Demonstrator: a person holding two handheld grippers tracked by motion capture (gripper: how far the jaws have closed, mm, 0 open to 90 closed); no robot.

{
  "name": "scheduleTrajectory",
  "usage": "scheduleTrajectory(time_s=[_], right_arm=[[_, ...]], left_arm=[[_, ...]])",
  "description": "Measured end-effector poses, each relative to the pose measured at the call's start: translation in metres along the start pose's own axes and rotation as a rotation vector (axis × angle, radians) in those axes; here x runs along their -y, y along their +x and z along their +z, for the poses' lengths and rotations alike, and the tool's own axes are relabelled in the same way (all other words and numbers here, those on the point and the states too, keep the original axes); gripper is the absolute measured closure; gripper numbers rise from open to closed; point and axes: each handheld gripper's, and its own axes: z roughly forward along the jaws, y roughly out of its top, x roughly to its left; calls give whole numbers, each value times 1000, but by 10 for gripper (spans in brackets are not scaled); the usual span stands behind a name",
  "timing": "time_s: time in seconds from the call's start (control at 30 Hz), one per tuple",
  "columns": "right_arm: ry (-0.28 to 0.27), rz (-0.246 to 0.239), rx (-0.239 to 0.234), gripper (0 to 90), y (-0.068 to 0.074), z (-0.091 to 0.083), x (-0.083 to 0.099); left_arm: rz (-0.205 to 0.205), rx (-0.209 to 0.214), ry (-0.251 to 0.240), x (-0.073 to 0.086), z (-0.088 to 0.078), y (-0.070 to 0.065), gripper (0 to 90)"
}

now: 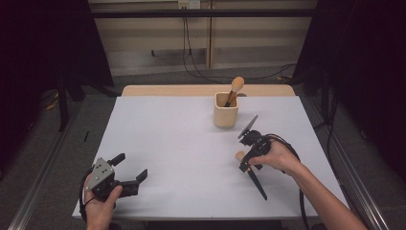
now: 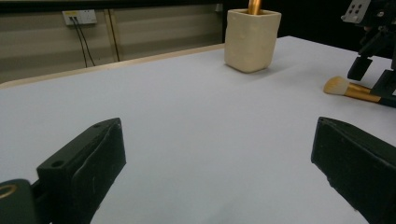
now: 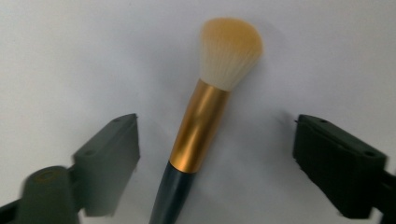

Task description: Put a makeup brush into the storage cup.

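Gold-banded makeup brush (image 3: 201, 126) lies flat on the white table (image 1: 182, 143), between the released right tongs (image 3: 215, 163). Left tongs (image 2: 219, 172) rest spread, idle. Clenching off-centre could roll the round handle sideways out of the grip.

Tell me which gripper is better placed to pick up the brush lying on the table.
Right. The right gripper stands over the lying brush, open jaws either side of its gold ferrule. The left gripper rests far across the table.

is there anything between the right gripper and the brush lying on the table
Nothing visible. The right gripper is directly over the lying brush, its fingers open on either side of the gold ferrule with bare table around it.
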Motion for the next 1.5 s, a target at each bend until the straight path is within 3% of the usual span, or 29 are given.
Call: scheduleTrajectory(time_s=[0.03, 0.13, 0.27, 0.37, 0.5, 0.67, 0.87, 1.0, 1.23, 1.5], right_arm=[[-6, -1, 4, 215, 1, 1, 0], [-2, -3, 9, 179, 2, 5, -1], [-2, 5, 18, 231, 5, 7, -2], [16, -21, 37, 229, 9, 11, -2], [10, -46, 85, 298, 11, 12, -2], [19, -66, 96, 400, 18, 11, -3], [20, -49, 86, 431, 17, 10, -3], [30, -67, 93, 501, 21, 10, -5], [33, -89, 78, 529, 20, 10, -6], [49, -57, 69, 660, 16, 8, -8]], left_arm=[[-1, -3, 1, 0, 0, 0, 28], [-3, -4, 1, 0, 0, 0, 28], [1, 0, 2, 0, 0, 0, 29], [2, 1, 2, 0, 0, 0, 29], [-3, 4, 7, 0, 1, -1, 29], [0, 6, 10, 0, 1, -2, 29], [2, 7, 10, 0, 1, -1, 29], [5, 7, 14, 0, 2, -2, 28], [9, 1, 18, 0, 2, -3, 25], [26, 7, 19, 0, 3, -4, 24]])
